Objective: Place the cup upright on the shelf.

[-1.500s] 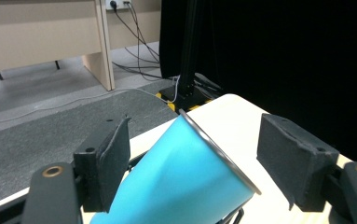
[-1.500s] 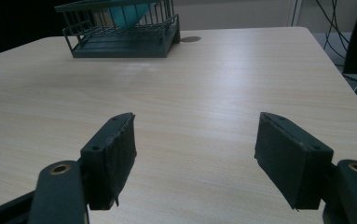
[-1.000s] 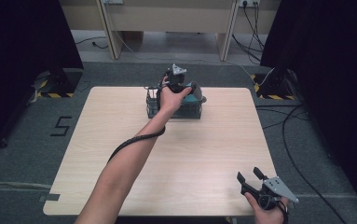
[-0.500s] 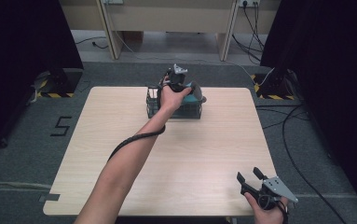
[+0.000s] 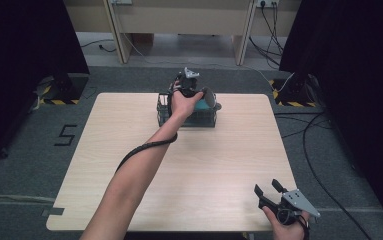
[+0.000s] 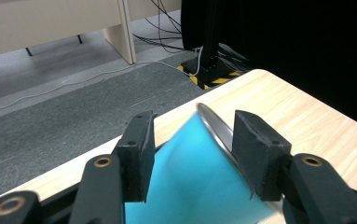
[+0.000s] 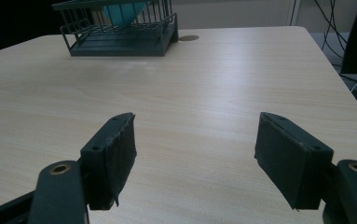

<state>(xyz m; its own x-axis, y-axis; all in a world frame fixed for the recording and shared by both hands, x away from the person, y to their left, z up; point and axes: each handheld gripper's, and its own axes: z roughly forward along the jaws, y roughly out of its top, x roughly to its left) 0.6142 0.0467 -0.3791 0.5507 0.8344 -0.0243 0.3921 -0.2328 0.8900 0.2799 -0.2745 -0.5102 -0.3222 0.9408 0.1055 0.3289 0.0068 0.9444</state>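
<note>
A dark wire rack (image 5: 189,121) stands at the far middle of the wooden table (image 5: 204,165). My left gripper (image 5: 199,95) reaches over it, and its jaws have just been closing on a blue bowl (image 5: 205,102) with a grey rim. In the left gripper view the bowl (image 6: 190,177) lies tilted between the pads of that gripper (image 6: 192,140), its rim against the right pad. At the table's near right corner my right gripper (image 5: 266,186) is open, with bare wood between its jaws (image 7: 195,140). From there the rack (image 7: 120,44) and the bowl (image 7: 122,11) show far off.
Dark stands with striped bases (image 5: 289,95) flank the table's far corners, and cables (image 5: 324,150) run over the floor at the right. A small round cap (image 7: 190,38) sits in the tabletop beside the rack.
</note>
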